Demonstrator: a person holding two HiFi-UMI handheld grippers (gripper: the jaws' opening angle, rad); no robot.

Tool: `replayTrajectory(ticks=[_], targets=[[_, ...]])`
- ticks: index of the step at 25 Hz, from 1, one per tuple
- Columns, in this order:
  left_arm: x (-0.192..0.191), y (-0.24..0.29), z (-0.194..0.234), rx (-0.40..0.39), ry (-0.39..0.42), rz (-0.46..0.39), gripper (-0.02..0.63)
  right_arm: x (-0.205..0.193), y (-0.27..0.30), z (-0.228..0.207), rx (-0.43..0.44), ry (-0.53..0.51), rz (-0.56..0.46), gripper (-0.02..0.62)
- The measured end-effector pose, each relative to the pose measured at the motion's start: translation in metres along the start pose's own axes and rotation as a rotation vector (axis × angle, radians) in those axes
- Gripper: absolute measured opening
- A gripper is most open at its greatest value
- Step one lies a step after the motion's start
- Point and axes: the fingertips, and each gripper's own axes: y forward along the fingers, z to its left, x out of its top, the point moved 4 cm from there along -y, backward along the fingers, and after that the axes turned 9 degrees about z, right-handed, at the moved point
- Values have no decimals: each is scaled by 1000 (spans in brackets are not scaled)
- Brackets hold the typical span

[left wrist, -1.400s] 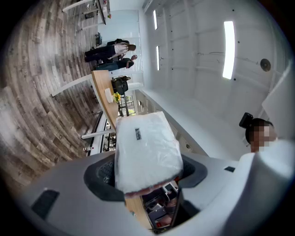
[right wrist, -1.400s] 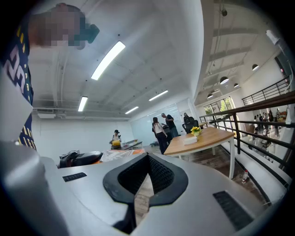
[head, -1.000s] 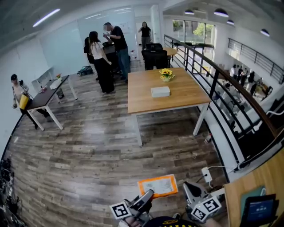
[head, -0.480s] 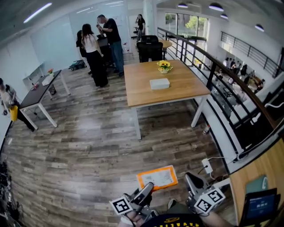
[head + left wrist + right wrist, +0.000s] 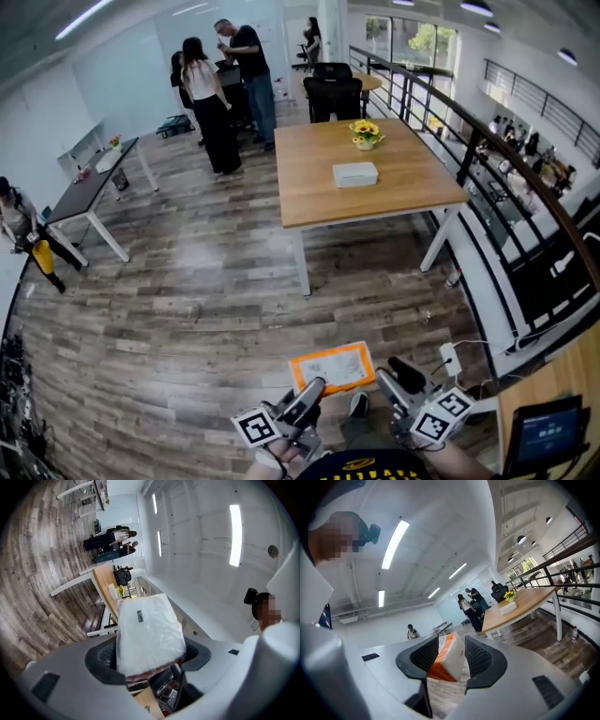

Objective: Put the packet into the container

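The left gripper (image 5: 312,392) is clamping its jaws on the near left edge of the packet (image 5: 331,367). It is holding the packet in the air above the wooden floor (image 5: 187,309), at the near side of the scene, with its long axis running left to right. The right gripper (image 5: 396,377) is standing just right of it. Its jaws have just been opening and are gaping apart, with the packet's right end showing between them but not pressed. I cannot tell which thing is the container.

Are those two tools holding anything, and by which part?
The left tool grips the packet by its near edge. The right tool's jaws have just been opening; the packet's end shows between them, not gripped.
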Motion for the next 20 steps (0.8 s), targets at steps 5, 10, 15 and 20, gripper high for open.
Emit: replayTrajectory(ticks=[5, 10, 15, 20], targets=[[35, 50, 18, 34, 33, -10, 284, 28, 41, -46, 42, 39, 52, 163], [65, 110, 23, 35, 64, -6, 284, 70, 68, -88, 58, 38, 57, 163], [80, 157, 26, 36, 88, 11, 284, 102, 81, -123, 68, 26, 45, 173], [97, 189, 26, 32, 96, 32, 284, 124, 91, -149, 43, 45, 36, 184]])
